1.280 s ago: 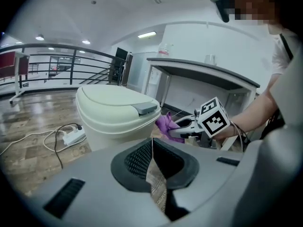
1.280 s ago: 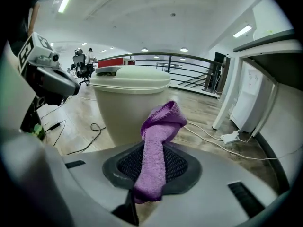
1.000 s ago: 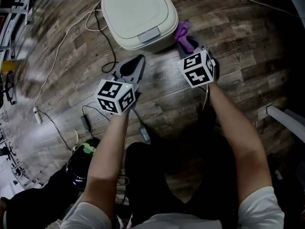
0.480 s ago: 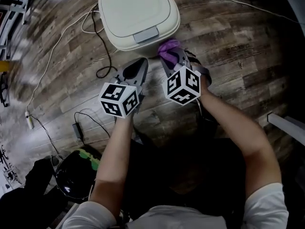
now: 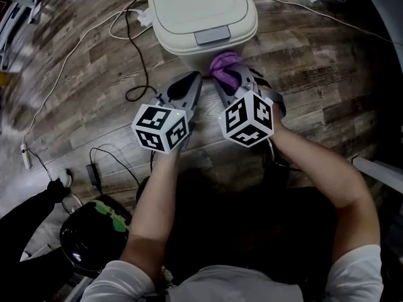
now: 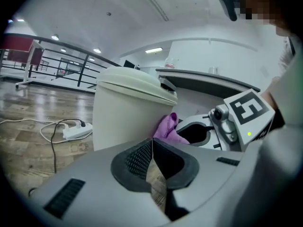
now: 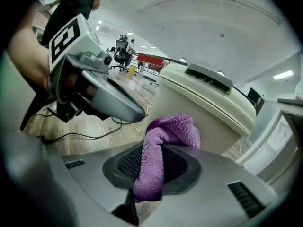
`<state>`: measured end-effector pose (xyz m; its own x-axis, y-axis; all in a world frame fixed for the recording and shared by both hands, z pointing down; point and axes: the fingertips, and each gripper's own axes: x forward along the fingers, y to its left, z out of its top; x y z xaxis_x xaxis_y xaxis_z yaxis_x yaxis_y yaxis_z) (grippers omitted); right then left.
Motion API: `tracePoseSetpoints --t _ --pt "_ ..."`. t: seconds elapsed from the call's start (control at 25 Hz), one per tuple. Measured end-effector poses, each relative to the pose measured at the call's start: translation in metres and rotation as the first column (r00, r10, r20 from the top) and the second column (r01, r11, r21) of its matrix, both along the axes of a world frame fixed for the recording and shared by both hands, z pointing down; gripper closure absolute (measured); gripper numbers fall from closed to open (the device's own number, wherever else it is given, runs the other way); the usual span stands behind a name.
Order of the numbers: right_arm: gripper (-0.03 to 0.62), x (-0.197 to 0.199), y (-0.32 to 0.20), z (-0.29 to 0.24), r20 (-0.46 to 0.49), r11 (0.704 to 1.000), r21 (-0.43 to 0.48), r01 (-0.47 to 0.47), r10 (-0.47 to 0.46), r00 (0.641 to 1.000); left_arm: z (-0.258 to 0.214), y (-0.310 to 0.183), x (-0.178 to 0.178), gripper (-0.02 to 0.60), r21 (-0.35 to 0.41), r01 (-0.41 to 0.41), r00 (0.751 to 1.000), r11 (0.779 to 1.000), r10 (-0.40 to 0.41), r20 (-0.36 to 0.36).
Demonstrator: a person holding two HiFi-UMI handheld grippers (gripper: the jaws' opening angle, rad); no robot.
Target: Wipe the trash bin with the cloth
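**A:** Trash bin (image 5: 201,17): cream, lid down, top centre of the head view, standing on the wood floor (image 5: 327,61). Cloth (image 7: 161,160): purple, pinched between the jaws of the right gripper (image 5: 230,77). Its loose fold is bunched above the pads, just below the bin's front wall in the head view. Is it touching?

**B:** Cannot tell. The right gripper view puts the fold right up against the wall, low under the lid rim. Whether it presses or only sits close is not resolved. Left gripper (image 6: 152,148): jaw tips brought together with nothing between them, beside the right one, lower left of the bin.

**A:** Step in hand, as judged: cloth being presented to the front face, with wiping proper barely begun or not begun. No wiped patch can be made out.

**B:** Next move calls for pressing the fold flat on the wall, then sweeping sideways or upward. The grip should be firm enough that the cloth does not drag out. The bin looks light, so the idle left gripper could steady it. This is judgement only.

**A:** Hidden or poor:
- The bin's back and far sides are out of sight.
- Its top edge is cut by the upper border of the head view.
- Its base is screened by the gripper bodies.
- Cables (image 5: 135,49) loop at the bin's left, and their ends are unclear.
- The left margin of the head view is smeared.
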<state>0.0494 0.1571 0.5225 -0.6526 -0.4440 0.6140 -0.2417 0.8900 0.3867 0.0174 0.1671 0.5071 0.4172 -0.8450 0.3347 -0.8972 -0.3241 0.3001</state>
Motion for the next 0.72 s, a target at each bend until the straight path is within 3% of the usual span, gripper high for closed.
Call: tracePoseSetpoints --t 0.24,0.52,0.72 --pt "0.502 -0.026 0.009 0.005 -0.015 0.998 0.047 0.038 -0.037 0.999 0.002 0.012 -0.005 0.572 0.002 -0.055 0.998 0.998 0.055 0.025" --pt "0.503 -0.068 0.031 0.027 0.03 0.996 0.038 0.078 -0.079 0.996 -0.008 0.026 -0.036 0.572 0.016 0.002 1.0 1.0 -0.002 0.019" --pt "0.502 -0.092 0.056 0.041 0.084 0.985 -0.033 0.167 -0.164 0.983 -0.006 0.034 -0.06 0.572 0.011 0.066 0.997 0.998 -0.066 0.037"
